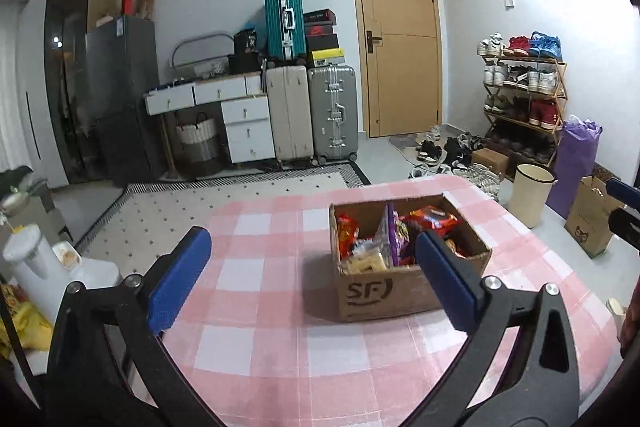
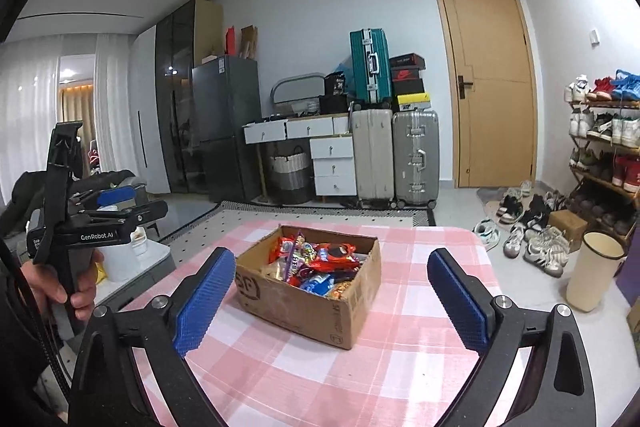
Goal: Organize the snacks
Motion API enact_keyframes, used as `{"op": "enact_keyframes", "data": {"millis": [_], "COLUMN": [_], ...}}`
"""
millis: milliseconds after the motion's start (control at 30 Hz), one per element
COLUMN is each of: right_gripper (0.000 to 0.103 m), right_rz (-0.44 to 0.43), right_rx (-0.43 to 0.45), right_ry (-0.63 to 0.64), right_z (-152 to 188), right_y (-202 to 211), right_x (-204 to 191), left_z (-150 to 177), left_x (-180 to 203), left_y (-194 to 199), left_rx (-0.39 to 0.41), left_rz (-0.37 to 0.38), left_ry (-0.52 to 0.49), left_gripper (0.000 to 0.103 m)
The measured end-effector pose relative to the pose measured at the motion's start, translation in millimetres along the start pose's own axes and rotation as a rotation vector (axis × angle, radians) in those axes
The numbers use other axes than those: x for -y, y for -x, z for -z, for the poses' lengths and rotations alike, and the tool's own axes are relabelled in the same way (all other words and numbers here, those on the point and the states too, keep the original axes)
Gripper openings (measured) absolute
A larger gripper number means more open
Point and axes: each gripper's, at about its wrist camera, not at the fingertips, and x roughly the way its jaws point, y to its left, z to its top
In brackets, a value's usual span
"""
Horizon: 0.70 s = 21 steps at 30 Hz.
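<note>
Both grippers stand with their blue ribbed pads spread wide and nothing between them. From the left wrist view, the left gripper [image 1: 312, 275] hangs above the pink-and-white checked tablecloth [image 1: 260, 307], its right pad overlapping the near right corner of the open brown cardboard box [image 1: 380, 295], though whether it touches the box cannot be told. From the right wrist view, the right gripper [image 2: 332, 303] frames the same box [image 2: 308, 303] between its two pads, clear of it on both sides.

The box sits on the cloth toward the far end of the table, filled with loose snack packets [image 2: 320, 263] in red, purple, blue and yellow wrappers. The left view shows the box's printed front face and a purple packet standing upright inside. The right view looks in from a different angle, showing a red cookie pack lying on top and a blue packet below it.

Only the right view shows the left gripper from outside, held by a bare hand [image 2: 60, 287] at the left edge, off the table. Only the left view shows a sliver of the other gripper at its right edge, beside a brown paper bag [image 1: 592, 223] on the floor.
</note>
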Motion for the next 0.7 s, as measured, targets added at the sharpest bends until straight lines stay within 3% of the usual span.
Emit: {"op": "enact_keyframes", "data": {"millis": [133,467,567,700], "right_gripper": [0.101,0.101,0.101,0.101], "right_rz": [0.059,0.078,0.079,0.078], "right_rx": [-0.002,0.024,0.02,-0.003], "right_ry": [0.029,0.032,0.053,0.051], "right_z": [18.5,63.5,74.2,91.1], "right_y": [-4.2,-25.4,-33.7,-51.2], "right_x": [2.5,13.1,14.7,18.8], "left_z": [23.8,92.8,108.1,123.2], "left_x": [-9.4,-29.4,-26.4,-21.2], "left_y": [-9.5,-59.4,-67.3,-82.3], "left_rx": [-0.019,-0.029,0.013,0.0], "left_rz": [0.004,-0.022,-0.048,-0.046], "left_ry": [0.052,0.155,0.136,0.122], "left_gripper": [0.102,0.102,0.102,0.102]}}
